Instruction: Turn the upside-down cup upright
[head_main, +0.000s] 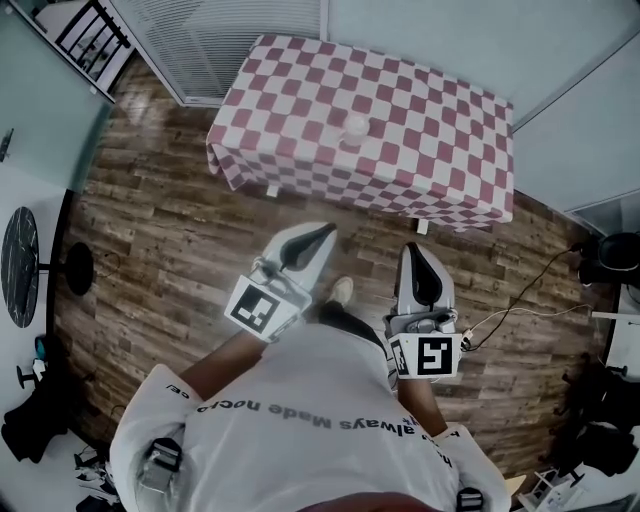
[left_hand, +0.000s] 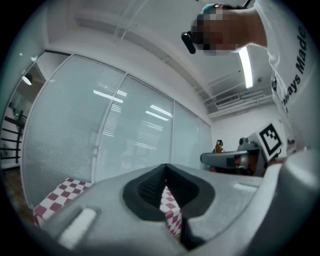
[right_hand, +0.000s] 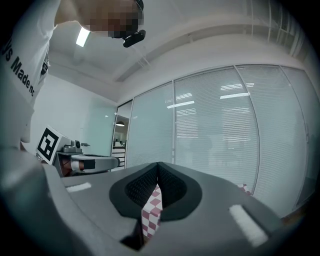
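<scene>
Cup (head_main: 354, 128) stands near the middle of the checkered table (head_main: 440, 150), well apart from us. We judge this the approach: left gripper (head_main: 322, 235) and right gripper (head_main: 416, 252) are pressed together, empty. Next we must step closer and spread one.

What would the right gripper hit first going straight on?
Probably the table, right of the cup; only floor lies between. Height is unclear: the right gripper might clear it and reach the blinds.
</scene>
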